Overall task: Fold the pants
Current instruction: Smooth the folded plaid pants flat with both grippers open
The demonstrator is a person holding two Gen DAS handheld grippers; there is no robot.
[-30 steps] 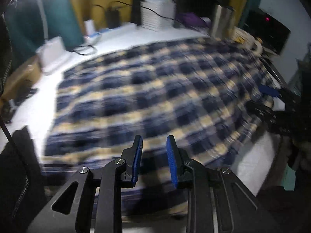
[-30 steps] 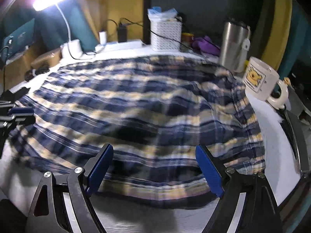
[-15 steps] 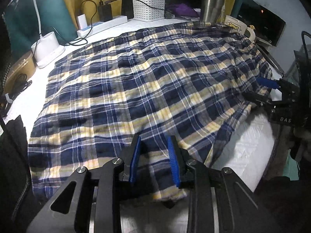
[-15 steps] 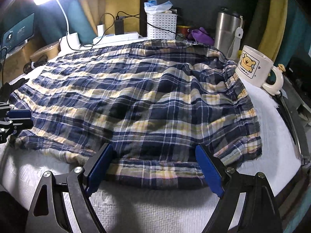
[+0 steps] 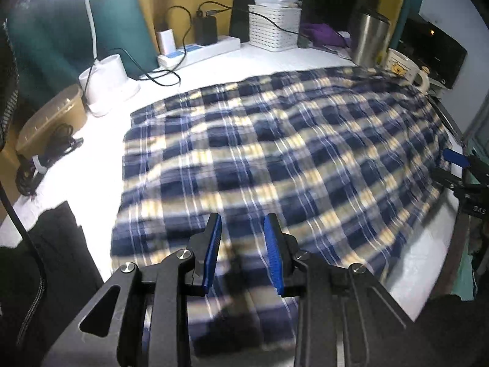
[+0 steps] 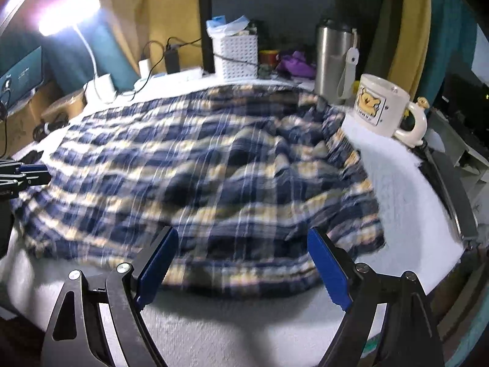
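The blue, yellow and white plaid pants [image 5: 275, 153] lie spread over the white padded table [image 5: 85, 177], blurred in both views. My left gripper [image 5: 243, 253] hovers over their near edge, open by a narrow gap, with nothing pinched between its blue pads. Wide open, my right gripper [image 6: 241, 260] stands over the pants [image 6: 198, 168] at their near hem, its pads apart from the cloth. The fabric is rumpled near the mug. Each gripper shows in the other's view: the right gripper [image 5: 455, 165] at the right edge, the left gripper [image 6: 27, 174] at the left edge.
A cream mug [image 6: 379, 107] and a steel tumbler [image 6: 331, 58] stand at the back right beside the pants. A white basket [image 5: 273, 27], a power strip [image 5: 198, 50] with cables and a lamp base [image 5: 107, 82] line the back. A dark object [image 5: 55, 244] sits near left.
Both views have gone blurred. In the left wrist view a strip of white table now shows between the pants and the power strip. The cloth near the mug looks more rumpled.
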